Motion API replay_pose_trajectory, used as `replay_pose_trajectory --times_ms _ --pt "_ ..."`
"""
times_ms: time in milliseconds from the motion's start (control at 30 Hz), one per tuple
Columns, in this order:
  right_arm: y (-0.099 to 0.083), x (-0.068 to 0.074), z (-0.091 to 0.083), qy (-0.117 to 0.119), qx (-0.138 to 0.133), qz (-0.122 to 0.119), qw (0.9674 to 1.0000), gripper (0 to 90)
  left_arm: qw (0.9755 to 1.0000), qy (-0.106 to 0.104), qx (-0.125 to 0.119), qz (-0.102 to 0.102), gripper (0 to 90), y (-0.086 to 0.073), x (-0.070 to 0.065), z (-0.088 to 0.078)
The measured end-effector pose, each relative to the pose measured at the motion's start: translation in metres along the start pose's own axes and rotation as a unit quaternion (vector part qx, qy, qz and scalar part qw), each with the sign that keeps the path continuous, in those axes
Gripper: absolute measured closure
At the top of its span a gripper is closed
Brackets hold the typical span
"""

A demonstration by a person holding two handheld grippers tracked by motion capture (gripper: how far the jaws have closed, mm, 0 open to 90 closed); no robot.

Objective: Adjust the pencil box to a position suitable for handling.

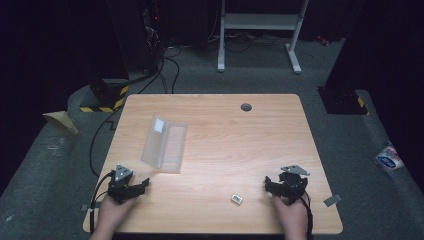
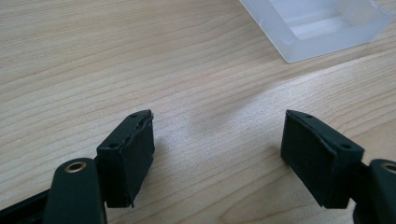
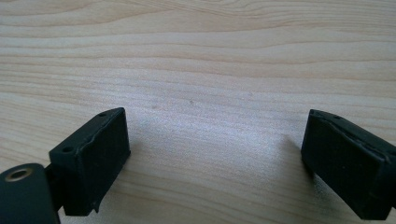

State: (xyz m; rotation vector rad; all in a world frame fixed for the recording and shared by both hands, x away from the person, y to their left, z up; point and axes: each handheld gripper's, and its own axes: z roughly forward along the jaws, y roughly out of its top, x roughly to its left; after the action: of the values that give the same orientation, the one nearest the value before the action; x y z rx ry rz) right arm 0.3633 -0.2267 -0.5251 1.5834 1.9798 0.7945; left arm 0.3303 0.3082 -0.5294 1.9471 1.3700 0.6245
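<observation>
A clear frosted case [image 1: 165,144] lies on the pale wood-grain table [image 1: 240,145] (grippers [image 1: 131,190] black).

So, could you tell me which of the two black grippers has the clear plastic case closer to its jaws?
The left gripper: the clear plastic case lies just beyond its open jaws, its corner showing in the left gripper view, while the right gripper faces bare wooden table.

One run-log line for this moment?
left gripper: open, empty | right gripper: open, empty | clear box: open on table | small item: untouched
</observation>
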Motion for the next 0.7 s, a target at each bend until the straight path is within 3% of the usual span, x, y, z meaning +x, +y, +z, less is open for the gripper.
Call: replay_pose_trajectory --times_ms 700 --pt "-0.0003 -0.0001 -0.0002 0.001 -0.001 -0.002 1.0000 7.6 1.0000 -0.001 0.003 0.006 26.4 0.0010 -0.0001 -0.0002"
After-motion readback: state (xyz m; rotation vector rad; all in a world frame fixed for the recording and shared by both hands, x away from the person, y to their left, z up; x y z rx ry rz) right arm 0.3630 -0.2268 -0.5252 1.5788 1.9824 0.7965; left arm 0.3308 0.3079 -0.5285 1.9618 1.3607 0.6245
